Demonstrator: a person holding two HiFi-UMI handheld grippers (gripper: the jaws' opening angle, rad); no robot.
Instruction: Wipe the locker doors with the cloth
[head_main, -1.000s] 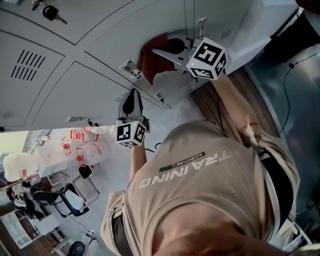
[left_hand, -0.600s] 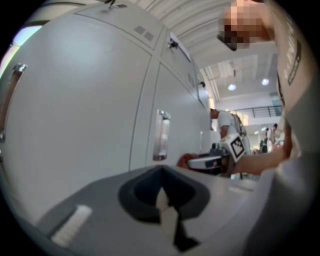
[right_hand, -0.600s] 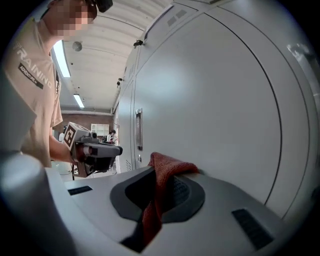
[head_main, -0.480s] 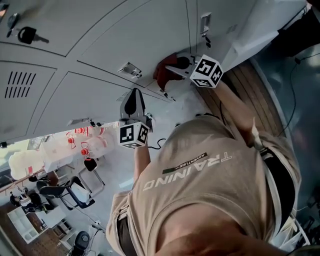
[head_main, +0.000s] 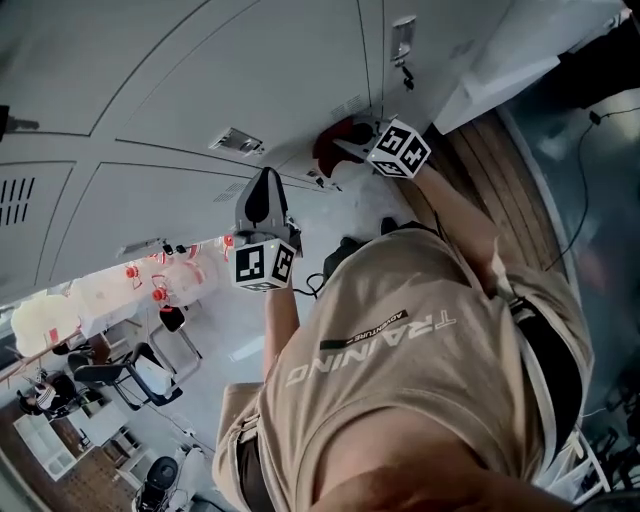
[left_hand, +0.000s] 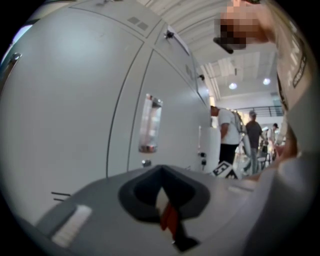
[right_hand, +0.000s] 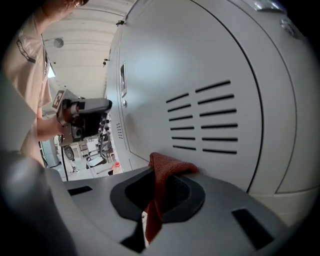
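Fingers of right gripper (right_hand: 149, 207) pinch cloth (right_hand: 167, 167), partly hidden | left gripper (left_hand: 163, 202) closed

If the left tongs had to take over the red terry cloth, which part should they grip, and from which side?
Probably the bunched fold of the red terry cloth that stands up beyond the right tongs, which are shut on it. Come from the open room side, because the grey vented locker door lies close on the other side. The left tongs are shut now.
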